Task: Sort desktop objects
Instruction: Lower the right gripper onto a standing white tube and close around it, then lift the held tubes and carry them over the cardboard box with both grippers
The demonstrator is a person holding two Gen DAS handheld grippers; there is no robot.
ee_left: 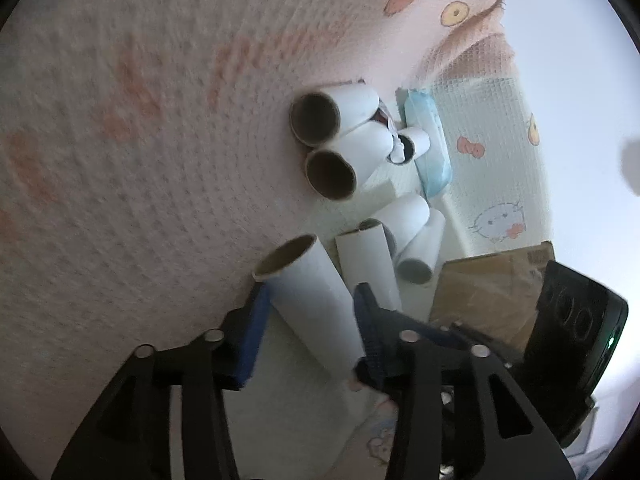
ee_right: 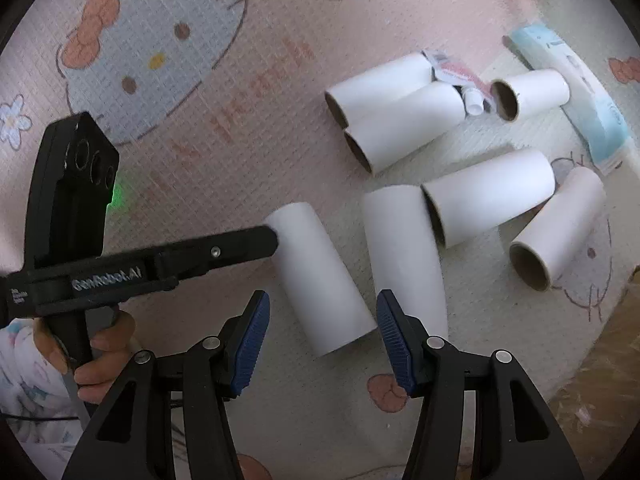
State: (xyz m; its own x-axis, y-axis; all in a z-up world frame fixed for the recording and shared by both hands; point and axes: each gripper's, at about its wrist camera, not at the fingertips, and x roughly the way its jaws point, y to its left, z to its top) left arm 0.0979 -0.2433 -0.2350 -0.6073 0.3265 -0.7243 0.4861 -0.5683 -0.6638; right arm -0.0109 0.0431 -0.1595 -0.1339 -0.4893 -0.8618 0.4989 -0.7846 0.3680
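Underfoot everywhere, a quilted pink and cream play mat, cartoon cat face filling the upper left of the right wrist view, orange bows dotted about. At lower right there, a strip of brown floor. Pale, washed-out wall at upper right of the left wrist view.

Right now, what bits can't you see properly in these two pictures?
- Red-and-white tube: its middle is hidden behind two white cardboard rolls in the right wrist view.
- Pale blue packet: printing too blurred to read.
- Brown cardboard box: partly covered by the right gripper's black camera housing in the left wrist view.
- Left gripper: the white cardboard roll sits between its fingers, but grip contact is unclear.
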